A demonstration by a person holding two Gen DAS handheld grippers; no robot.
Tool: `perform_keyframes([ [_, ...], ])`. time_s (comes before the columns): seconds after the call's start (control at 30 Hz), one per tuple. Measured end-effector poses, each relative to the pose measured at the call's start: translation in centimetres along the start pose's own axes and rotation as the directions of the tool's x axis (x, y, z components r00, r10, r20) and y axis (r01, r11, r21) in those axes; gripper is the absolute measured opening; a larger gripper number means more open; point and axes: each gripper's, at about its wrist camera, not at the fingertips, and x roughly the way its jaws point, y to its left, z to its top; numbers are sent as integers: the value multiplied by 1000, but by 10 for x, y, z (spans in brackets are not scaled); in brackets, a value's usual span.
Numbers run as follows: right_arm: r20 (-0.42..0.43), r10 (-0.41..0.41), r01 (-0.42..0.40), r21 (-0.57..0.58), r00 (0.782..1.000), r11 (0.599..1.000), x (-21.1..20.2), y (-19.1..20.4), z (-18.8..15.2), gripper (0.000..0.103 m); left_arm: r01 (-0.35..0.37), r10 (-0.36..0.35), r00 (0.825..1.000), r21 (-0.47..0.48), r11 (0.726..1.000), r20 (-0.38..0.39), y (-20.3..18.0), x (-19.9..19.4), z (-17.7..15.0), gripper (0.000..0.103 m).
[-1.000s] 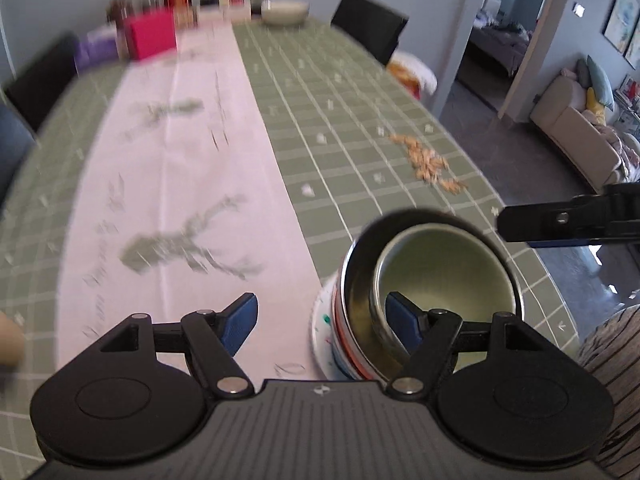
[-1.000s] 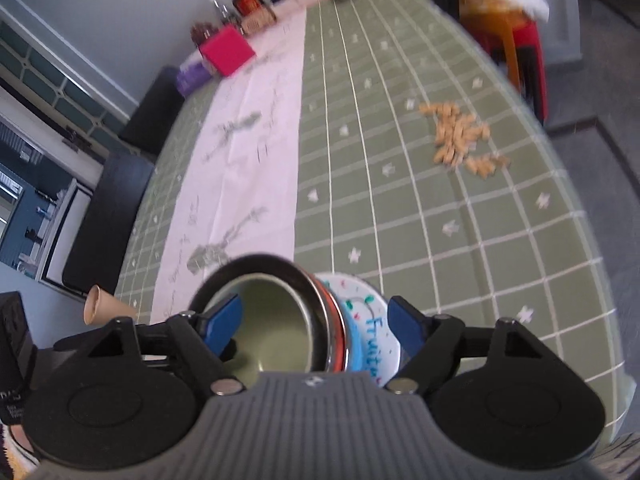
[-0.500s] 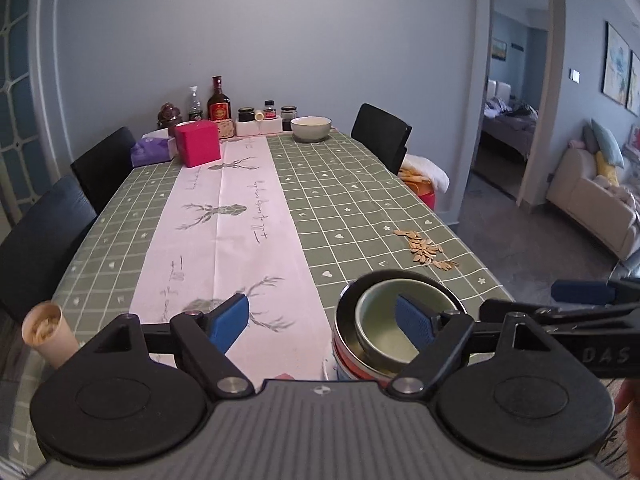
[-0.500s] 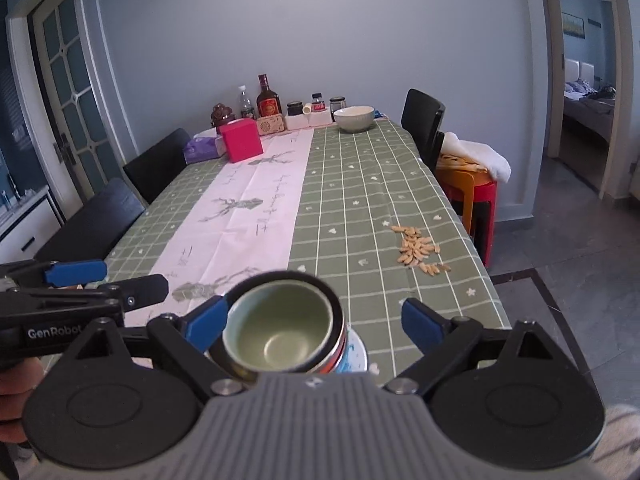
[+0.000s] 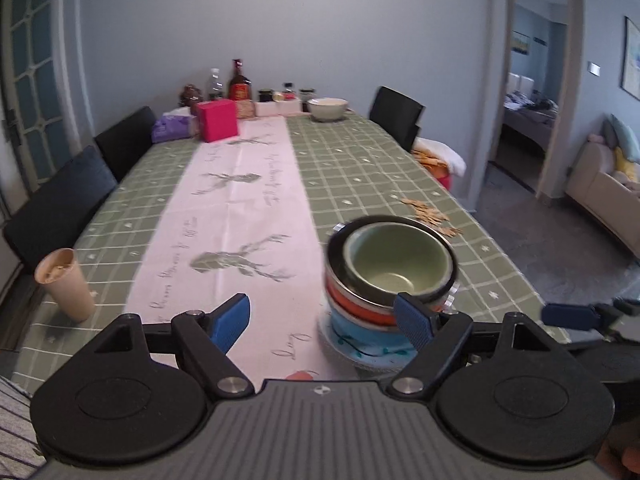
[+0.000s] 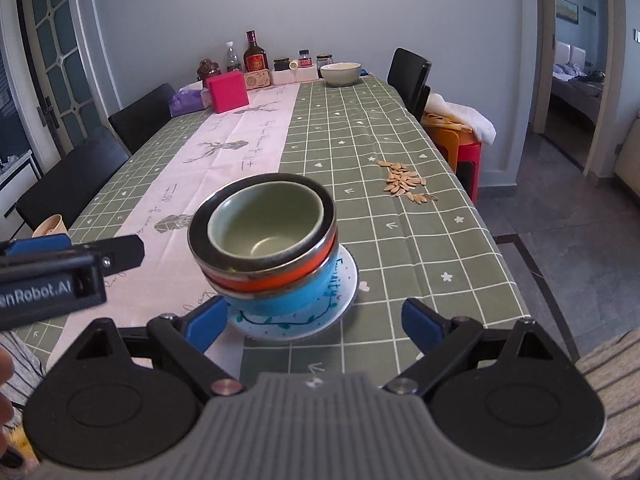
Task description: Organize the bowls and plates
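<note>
A stack stands near the table's front edge: a green bowl point(image 6: 264, 220) nested in a steel-rimmed orange bowl point(image 6: 272, 280), on a blue bowl point(image 6: 288, 300), on a white patterned plate point(image 6: 344, 292). My right gripper point(image 6: 312, 322) is open just short of the stack and touches nothing. My left gripper point(image 5: 322, 318) is open too, with the stack point(image 5: 392, 264) ahead and to its right, behind its right finger. Each gripper shows in the other's view: the left gripper point(image 6: 60, 264) and the right gripper point(image 5: 572, 316). A pale bowl point(image 6: 341, 74) sits at the far end.
A paper cup point(image 5: 64, 284) stands at the front left. Seeds point(image 6: 404, 182) lie scattered at the right. A pink box point(image 6: 228, 90), bottles and jars crowd the far end. Black chairs line both sides, with a red stool point(image 6: 466, 152) on the right.
Both grippers have drawn back from the stack and tilted up, so the whole table now shows. Their jaws widened slightly. The stack has stayed in place.
</note>
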Motion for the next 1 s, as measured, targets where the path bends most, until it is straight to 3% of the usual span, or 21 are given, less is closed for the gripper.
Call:
perform_keyframes([
  [1.0,-33,42,-43,-21,999,999,9,11,-10,92,3,-5,998,-33,999,-59,-6,8,-12,95],
])
